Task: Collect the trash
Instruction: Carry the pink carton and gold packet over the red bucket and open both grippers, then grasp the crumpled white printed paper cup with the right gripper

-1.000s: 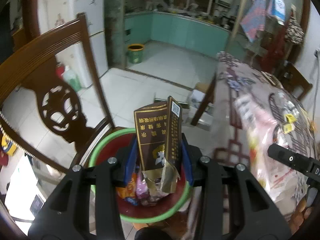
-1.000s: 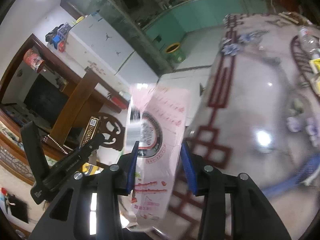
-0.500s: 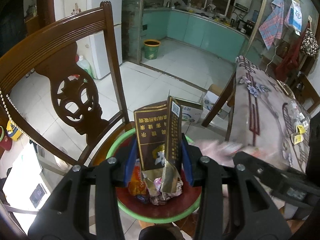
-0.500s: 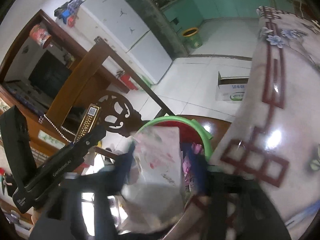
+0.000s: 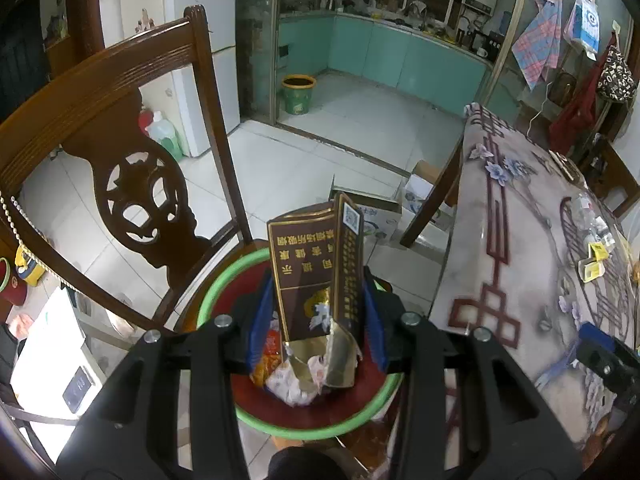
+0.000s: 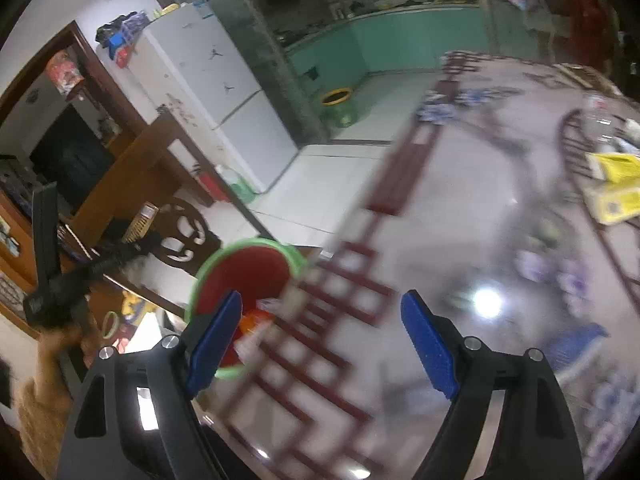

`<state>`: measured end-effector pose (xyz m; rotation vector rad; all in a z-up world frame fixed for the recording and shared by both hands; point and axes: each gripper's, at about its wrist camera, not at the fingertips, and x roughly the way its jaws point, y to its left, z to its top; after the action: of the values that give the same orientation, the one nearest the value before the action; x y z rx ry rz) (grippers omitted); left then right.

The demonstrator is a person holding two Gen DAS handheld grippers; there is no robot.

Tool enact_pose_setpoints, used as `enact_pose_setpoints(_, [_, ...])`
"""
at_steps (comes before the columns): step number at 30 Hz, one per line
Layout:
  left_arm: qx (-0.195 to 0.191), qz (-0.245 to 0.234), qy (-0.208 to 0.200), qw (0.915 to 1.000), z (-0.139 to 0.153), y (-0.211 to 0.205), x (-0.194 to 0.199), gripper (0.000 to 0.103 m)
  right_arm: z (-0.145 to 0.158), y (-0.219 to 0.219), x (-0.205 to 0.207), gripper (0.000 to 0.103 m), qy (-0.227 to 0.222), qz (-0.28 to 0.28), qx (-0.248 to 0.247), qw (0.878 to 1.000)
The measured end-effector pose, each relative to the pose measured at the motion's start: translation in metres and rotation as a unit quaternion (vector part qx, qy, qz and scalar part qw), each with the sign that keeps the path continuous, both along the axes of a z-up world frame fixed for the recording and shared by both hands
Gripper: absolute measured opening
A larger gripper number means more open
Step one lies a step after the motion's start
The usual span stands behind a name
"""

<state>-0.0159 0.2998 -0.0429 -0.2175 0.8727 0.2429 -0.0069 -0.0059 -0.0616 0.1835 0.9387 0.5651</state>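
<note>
left wrist view, centre frame: my left gripper (image 5: 316,320) clamps the carton (image 5: 316,272) over the bin (image 5: 224,280); release next. right gripper (image 6: 320,344) fingers apart, empty.

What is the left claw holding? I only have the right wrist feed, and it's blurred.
Observer: A brown and gold carton, torn at its lower end. The left claw is shut on it.
Operator: Over the bin?
Observer: Yes, the torn end hangs above the open mouth of the green-rimmed bin.
Operator: Bin full?
Observer: No. Crumpled wrappers lie inside, with red inner wall showing around them.
</note>
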Motion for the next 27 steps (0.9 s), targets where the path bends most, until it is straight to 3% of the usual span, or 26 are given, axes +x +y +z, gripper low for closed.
enact_pose_setpoints(2, [-0.001,0.006,0.008,0.9999,-0.003,-0.002,0.001,0.041,-0.002,-0.022,-0.008,0.08,0.0,-0.011,-0.005,1.0])
enact_pose_setpoints(4, [-0.002,0.013,0.017,0.9998,-0.007,-0.004,0.003,0.063,-0.004,-0.043,-0.016,0.08,0.001,-0.021,-0.012,1.0])
enact_pose_setpoints(5, [-0.003,0.019,0.018,0.9996,-0.008,-0.004,0.003,0.069,-0.004,-0.055,-0.019,0.08,0.001,-0.026,-0.018,0.999])
enact_pose_setpoints(10, [-0.019,0.046,0.023,0.9985,-0.011,-0.008,0.003,0.077,0.001,-0.108,-0.028,0.08,-0.012,-0.055,-0.051,0.997])
enact_pose_setpoints(17, [-0.042,0.024,0.009,0.9988,-0.004,-0.053,0.019,0.08,0.008,-0.175,-0.032,0.08,-0.029,-0.111,-0.073,0.991])
enact_pose_setpoints(22, [-0.011,-0.042,0.004,0.999,0.001,-0.113,0.038,0.081,0.005,-0.224,-0.026,0.082,-0.028,-0.166,-0.064,0.984])
enact_pose_setpoints(27, [0.008,-0.11,0.008,0.9939,-0.003,-0.174,0.055,0.081,-0.008,-0.261,-0.009,0.082,0.007,-0.204,-0.029,0.978])
